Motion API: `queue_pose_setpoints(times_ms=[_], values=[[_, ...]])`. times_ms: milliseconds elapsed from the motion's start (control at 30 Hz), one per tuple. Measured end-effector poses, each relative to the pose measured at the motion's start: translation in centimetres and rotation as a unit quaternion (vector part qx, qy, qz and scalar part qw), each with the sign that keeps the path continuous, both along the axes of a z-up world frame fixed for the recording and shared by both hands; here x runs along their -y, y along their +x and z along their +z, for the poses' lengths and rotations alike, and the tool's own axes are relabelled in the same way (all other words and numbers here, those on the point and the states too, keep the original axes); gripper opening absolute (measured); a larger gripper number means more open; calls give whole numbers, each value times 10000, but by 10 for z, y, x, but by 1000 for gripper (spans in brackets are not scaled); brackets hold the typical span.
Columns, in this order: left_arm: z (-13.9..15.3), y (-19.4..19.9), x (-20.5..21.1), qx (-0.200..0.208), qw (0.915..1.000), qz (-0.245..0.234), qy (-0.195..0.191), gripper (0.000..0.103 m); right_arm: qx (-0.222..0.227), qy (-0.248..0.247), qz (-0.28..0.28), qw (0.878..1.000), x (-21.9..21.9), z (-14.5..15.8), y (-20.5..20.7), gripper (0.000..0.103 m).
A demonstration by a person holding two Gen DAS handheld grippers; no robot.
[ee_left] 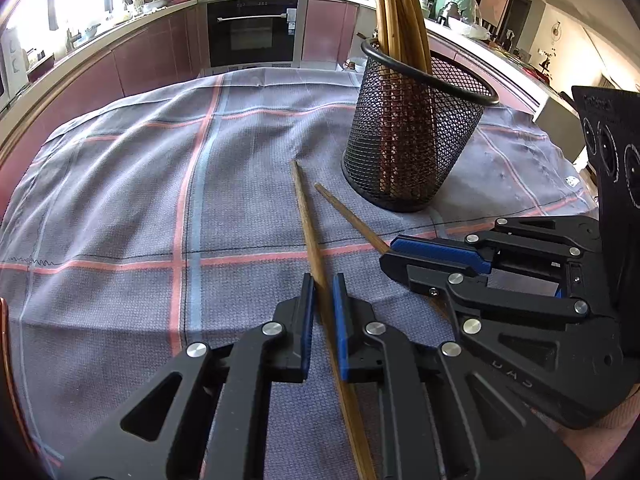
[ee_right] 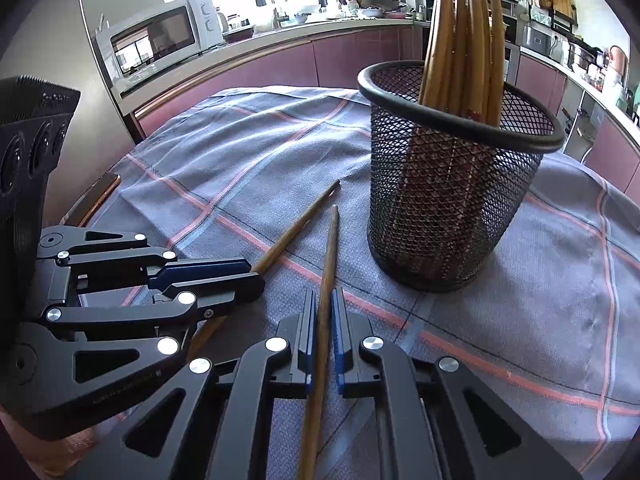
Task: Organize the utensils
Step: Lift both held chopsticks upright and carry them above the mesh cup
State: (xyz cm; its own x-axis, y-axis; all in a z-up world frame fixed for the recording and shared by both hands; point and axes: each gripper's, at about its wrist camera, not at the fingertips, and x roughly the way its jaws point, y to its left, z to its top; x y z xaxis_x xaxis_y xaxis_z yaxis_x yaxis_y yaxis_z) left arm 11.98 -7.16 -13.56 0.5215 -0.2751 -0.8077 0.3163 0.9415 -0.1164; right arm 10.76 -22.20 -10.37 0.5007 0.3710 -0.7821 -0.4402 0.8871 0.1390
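Note:
Two brown wooden chopsticks lie on the checked cloth in front of a black mesh cup (ee_left: 416,136) (ee_right: 452,184) that holds several upright chopsticks (ee_left: 400,12) (ee_right: 464,40). My left gripper (ee_left: 323,284) (ee_right: 256,274) is shut on one chopstick (ee_left: 308,220) (ee_right: 300,226), whose far tip points toward the cup. My right gripper (ee_right: 323,296) (ee_left: 387,255) is shut on the other chopstick (ee_right: 330,248) (ee_left: 352,218). The two grippers sit side by side, close together, near the table's front. Both chopstick tips end just short of the cup's base.
A grey-blue cloth with pink and blue stripes (ee_left: 160,200) (ee_right: 540,300) covers the table. The table's wooden rim (ee_right: 100,192) shows at the left. Behind stand a microwave (ee_right: 160,40), an oven (ee_left: 252,32) and cluttered kitchen counters.

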Motion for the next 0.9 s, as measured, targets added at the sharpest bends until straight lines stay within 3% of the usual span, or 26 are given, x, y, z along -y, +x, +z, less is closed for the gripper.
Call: queue_pose_setpoints(times_ms=[900], values=[[44, -25, -30, 382, 9978, 188, -503, 8, 450, 920, 126, 9947, 35, 46, -31, 5]])
